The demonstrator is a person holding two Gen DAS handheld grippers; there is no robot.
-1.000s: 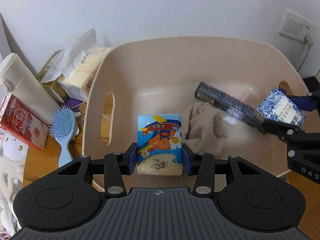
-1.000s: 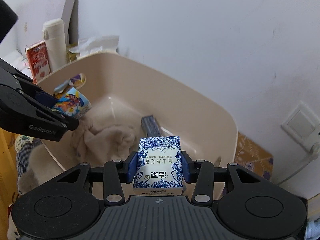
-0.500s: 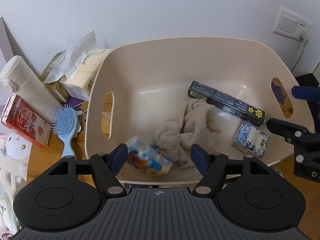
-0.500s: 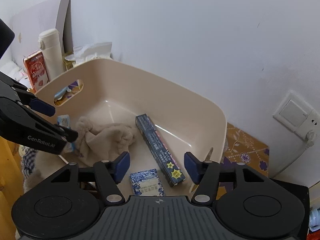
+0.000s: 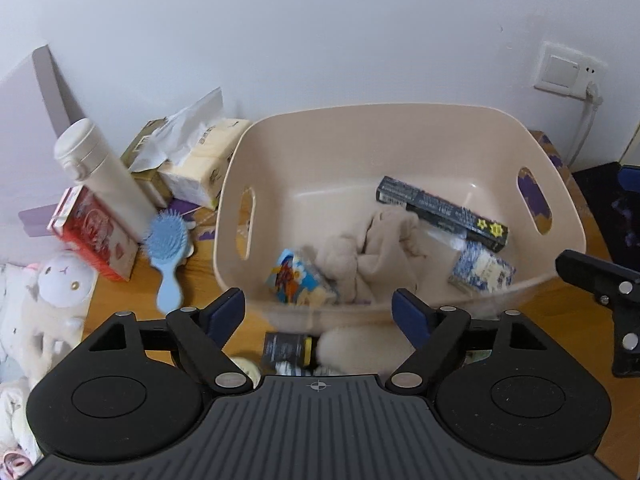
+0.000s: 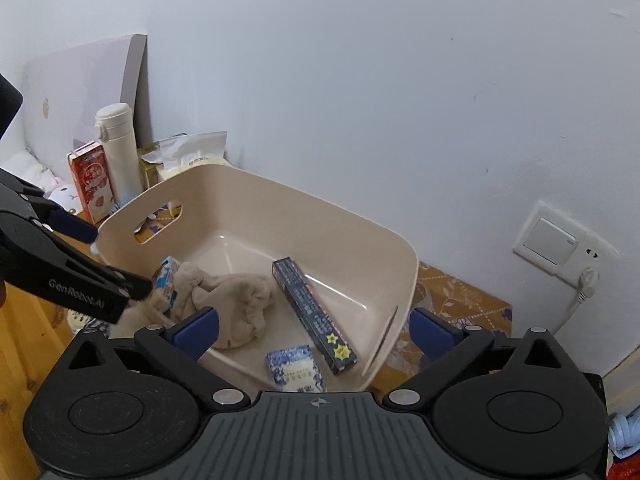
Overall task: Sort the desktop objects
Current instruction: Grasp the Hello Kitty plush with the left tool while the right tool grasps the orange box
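Observation:
A beige plastic basket [image 5: 360,128] [image 6: 400,256] stands against the wall. In it lie a cartoon-print tissue pack [image 5: 296,278] [image 6: 166,280], a beige cloth [image 5: 372,248] [image 6: 236,300], a long dark box [image 5: 442,212] [image 6: 312,312] and a blue-white floral tissue pack [image 5: 482,270] [image 6: 294,368]. My left gripper [image 5: 319,312] is open and empty, in front of the basket's near rim. My right gripper [image 6: 314,326] is open and empty, over the basket's right end.
Left of the basket are a blue hairbrush [image 5: 168,248], a white flask [image 5: 104,176], a red carton [image 5: 90,236], tissue packs [image 5: 196,164] and a white plush toy [image 5: 60,280]. A dark small box [image 5: 286,350] and a beige bundle [image 5: 348,350] lie before the basket. A wall socket [image 6: 560,244] is at right.
Both grippers opened and dropped their tissue packs into the basket, then drew back and up from it with jaws spread wider.

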